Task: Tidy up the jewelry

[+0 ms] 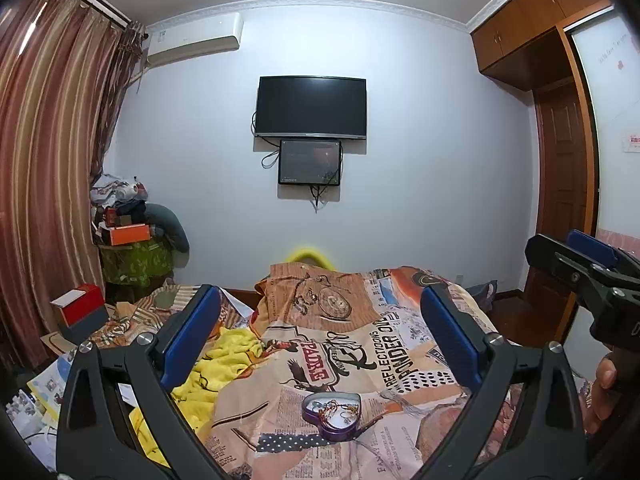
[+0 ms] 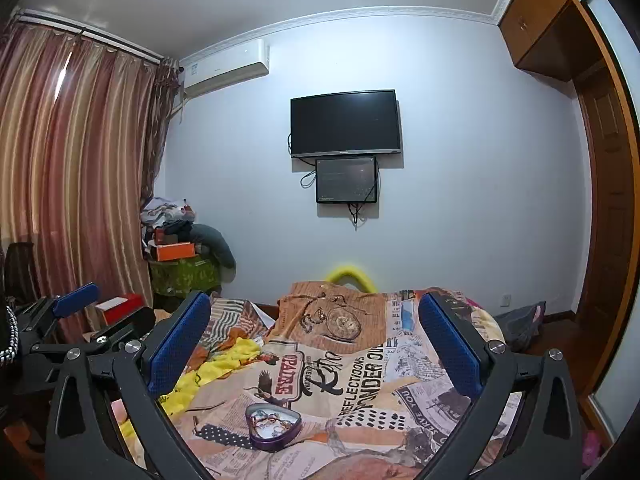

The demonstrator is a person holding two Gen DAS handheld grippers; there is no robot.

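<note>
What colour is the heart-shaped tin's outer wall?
Purple, on the heart-shaped tin; clearest in the right wrist view.

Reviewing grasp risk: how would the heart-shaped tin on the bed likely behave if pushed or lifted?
The heart-shaped tin looks rigid, shallow and probably light. On the soft, rumpled bedspread it would likely tilt or snag rather than slide. Open-topped, its loose jewelry could spill.

1. Heart-shaped tin point(image 1: 332, 414): purple wall, pale silvery inside; open, no lid on it; sits flat on the printed bedspread point(image 1: 360, 344), low in both wrist views; point of the heart toward the camera in the left view.
2. Jewelry point(image 1: 334, 408): tangled heap inside the tin; thin gold-coloured chains, a few small bluish pieces; single items too small to tell apart; all within the wall.
</note>
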